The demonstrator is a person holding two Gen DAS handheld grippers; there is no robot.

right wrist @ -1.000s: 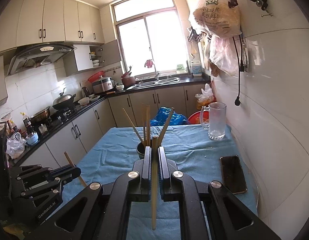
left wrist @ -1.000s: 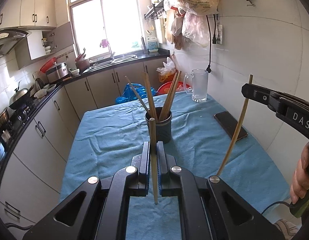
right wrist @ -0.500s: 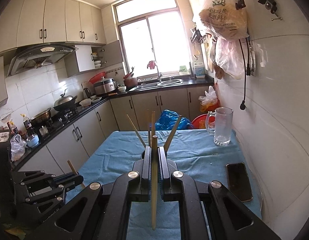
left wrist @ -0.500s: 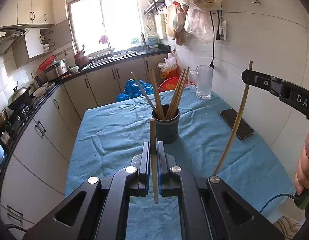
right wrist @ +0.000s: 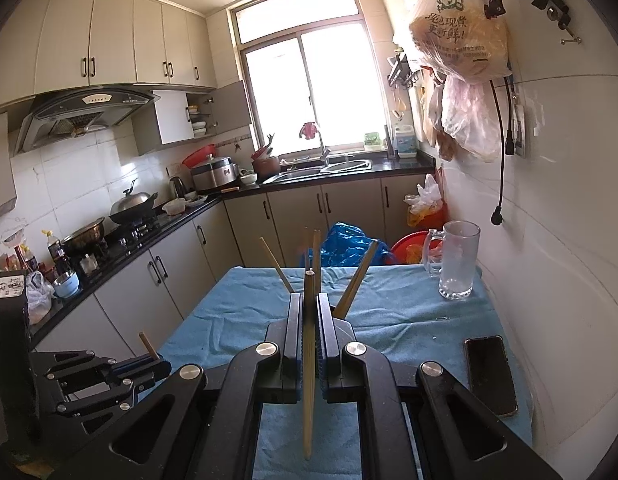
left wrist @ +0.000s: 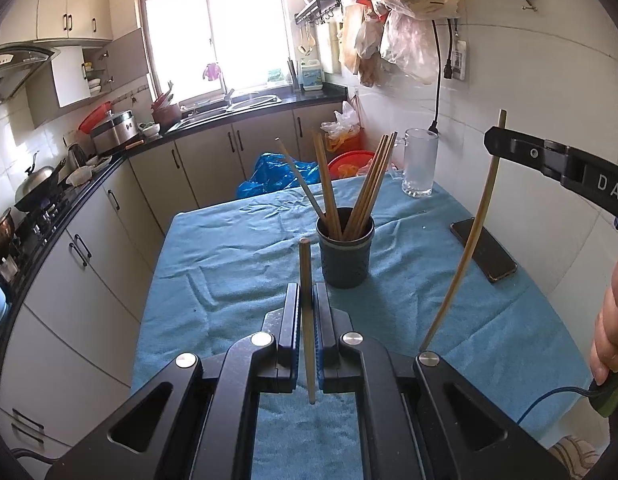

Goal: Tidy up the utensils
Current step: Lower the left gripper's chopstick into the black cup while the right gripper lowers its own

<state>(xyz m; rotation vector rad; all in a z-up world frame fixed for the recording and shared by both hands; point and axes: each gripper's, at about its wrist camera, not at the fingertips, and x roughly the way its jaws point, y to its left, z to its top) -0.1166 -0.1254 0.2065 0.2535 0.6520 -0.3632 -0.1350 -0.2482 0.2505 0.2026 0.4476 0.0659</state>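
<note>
chopsticks: each gripper, left gripper [left wrist: 307, 312] and right gripper [right wrist: 308, 316], is clamped on 1; lower each tip-first, upright, into the holder cup [left wrist: 345, 254].

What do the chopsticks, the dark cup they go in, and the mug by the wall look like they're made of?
Chopsticks: likely bamboo or wood; tan, matt, faint grain.
Cup: dark grey, dull sheen with a band below the rim; plastic or coated metal, cannot tell which.
Mug: glass, see-through and slightly frosted, with thick walls and base.
</note>
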